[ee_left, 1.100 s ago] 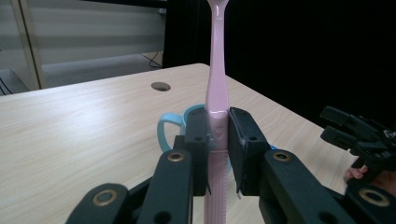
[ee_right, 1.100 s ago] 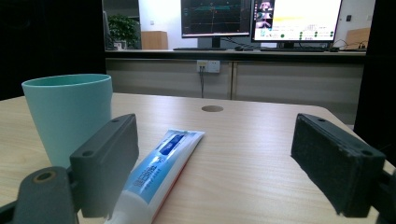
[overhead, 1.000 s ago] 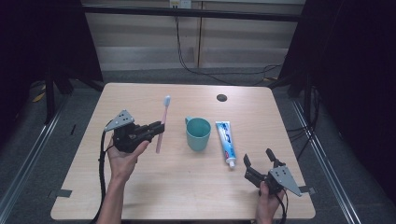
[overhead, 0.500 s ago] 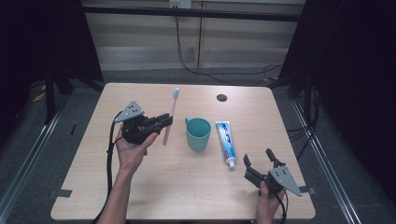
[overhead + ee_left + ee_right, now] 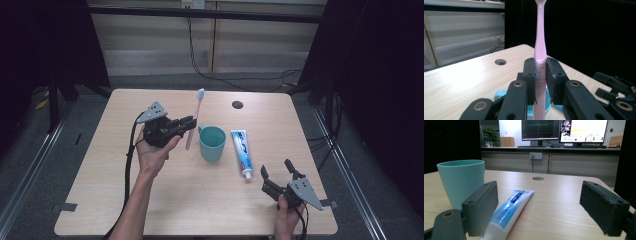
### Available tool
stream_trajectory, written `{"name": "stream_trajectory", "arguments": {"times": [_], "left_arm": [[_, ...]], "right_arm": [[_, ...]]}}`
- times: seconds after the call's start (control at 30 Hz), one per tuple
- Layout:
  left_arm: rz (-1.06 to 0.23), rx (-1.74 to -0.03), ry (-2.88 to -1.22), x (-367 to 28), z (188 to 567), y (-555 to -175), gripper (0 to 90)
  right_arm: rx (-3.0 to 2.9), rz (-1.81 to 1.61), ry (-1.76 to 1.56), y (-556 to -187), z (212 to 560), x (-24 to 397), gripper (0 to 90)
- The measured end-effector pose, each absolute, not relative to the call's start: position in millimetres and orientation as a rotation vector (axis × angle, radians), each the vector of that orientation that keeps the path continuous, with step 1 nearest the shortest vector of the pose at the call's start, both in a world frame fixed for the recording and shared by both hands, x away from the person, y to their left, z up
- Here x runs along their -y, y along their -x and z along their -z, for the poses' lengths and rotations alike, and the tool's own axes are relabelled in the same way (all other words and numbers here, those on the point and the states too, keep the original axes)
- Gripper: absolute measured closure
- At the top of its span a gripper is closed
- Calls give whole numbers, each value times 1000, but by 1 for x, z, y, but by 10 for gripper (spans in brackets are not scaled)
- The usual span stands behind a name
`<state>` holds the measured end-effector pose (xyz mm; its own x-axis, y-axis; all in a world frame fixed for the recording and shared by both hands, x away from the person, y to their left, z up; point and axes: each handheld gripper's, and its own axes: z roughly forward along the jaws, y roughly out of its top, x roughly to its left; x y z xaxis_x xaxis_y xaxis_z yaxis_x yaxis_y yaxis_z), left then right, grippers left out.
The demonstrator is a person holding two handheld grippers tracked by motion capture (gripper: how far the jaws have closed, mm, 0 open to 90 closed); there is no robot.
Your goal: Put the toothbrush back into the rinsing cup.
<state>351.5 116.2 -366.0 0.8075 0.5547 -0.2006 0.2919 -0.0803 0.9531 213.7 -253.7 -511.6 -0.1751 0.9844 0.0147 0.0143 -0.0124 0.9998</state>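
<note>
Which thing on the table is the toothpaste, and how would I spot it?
Start at the wooden table and find the teal cup near its middle. Right beside the cup, on the side toward the open right gripper, lies the toothpaste tube. It is the flat white and blue thing lying down, while the cup stands upright.

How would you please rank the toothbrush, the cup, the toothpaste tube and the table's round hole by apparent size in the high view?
1. toothbrush, the longest, though lifted nearer the camera
2. toothpaste tube, somewhat shorter
3. cup
4. round hole, the smallest
</note>
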Motion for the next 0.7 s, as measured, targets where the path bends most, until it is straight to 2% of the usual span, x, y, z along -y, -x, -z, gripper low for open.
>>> {"name": "stream_trajectory", "arguments": {"times": [0.7], "left_arm": [[-249,-699,-1663,-89,361,-379,789]], "right_arm": [[-1347,-1347,-1134,-214,512,254,145]]}}
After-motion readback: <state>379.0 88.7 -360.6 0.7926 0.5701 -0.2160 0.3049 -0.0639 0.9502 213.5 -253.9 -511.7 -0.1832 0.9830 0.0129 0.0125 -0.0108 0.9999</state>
